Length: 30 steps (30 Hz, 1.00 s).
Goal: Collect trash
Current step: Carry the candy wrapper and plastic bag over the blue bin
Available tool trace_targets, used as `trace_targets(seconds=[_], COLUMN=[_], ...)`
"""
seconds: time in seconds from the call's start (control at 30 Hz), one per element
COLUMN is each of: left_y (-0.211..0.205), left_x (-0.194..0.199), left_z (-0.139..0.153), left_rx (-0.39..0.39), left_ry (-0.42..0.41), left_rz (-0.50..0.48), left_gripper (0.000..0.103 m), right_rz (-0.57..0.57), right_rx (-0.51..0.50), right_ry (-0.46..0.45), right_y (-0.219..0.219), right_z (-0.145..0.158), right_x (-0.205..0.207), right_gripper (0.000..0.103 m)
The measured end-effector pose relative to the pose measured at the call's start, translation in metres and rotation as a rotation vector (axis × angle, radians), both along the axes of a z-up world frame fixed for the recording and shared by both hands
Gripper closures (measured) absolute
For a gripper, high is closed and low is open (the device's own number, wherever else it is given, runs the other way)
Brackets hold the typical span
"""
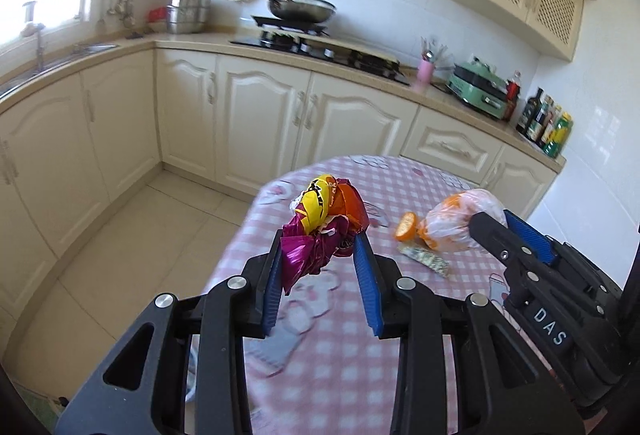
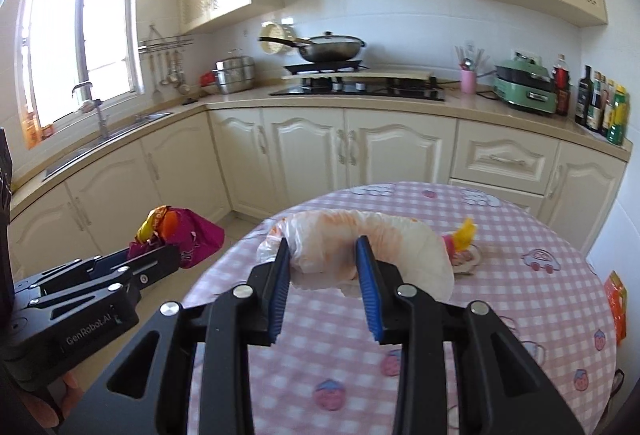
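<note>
My left gripper (image 1: 319, 241) is shut on a crumpled bundle of magenta, yellow and orange snack wrappers (image 1: 320, 223), held above the left edge of the pink checked table (image 1: 340, 375). The bundle also shows in the right wrist view (image 2: 180, 235), past the table's edge. My right gripper (image 2: 323, 249) is shut on a clear plastic bag with orange peel inside (image 2: 360, 247); the bag also shows in the left wrist view (image 1: 460, 223). An orange peel piece (image 1: 406, 225) and a torn silvery wrapper (image 1: 426, 259) lie on the table. A yellow and pink wrapper (image 2: 460, 239) lies behind the bag.
Cream kitchen cabinets (image 2: 320, 151) run behind the table. The counter holds a stove with a pan (image 2: 328, 49), a green appliance (image 2: 524, 83) and bottles (image 2: 604, 111). A sink (image 2: 108, 135) is at the left. An orange packet (image 2: 616, 303) sits at the table's right edge.
</note>
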<state>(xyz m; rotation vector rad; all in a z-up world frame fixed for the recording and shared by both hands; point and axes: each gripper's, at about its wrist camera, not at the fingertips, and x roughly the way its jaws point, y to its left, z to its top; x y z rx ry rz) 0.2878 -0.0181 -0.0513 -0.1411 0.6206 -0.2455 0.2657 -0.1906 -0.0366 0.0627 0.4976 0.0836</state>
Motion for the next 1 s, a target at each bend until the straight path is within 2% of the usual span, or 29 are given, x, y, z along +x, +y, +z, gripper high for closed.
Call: trace_targets(seconds=[0.17,0.43,0.73,1.0], left_y=[0.053,0.142,0.220,0.256], left_x=[-0.022,-0.047,-0.057,-0.050], left_z=[0.005,-0.005,-0.038,-0.072], left_rx=[-0.010,-0.040,-0.065,-0.054], left_ry=[-0.011,0.018,0.087,0.155], left_rz=[0.091,0.262,0.461,0.529], left_gripper=[0.072,0.072,0.072,0.072], right_rz=[0.116,0.319,0.526,0.598], right_rx=[-0.006,-0.002,0.050,0.075], right_ry=[-0.012,0.023,0.167,0.291], right_y=[0.061,0.163,0.263,0.315], right_z=[0.009,0.002,-0.040,-0.088], right_x=[-0.009,-0.013,0.000,0.025], right_gripper=[0.071,0.071,0.071,0.071])
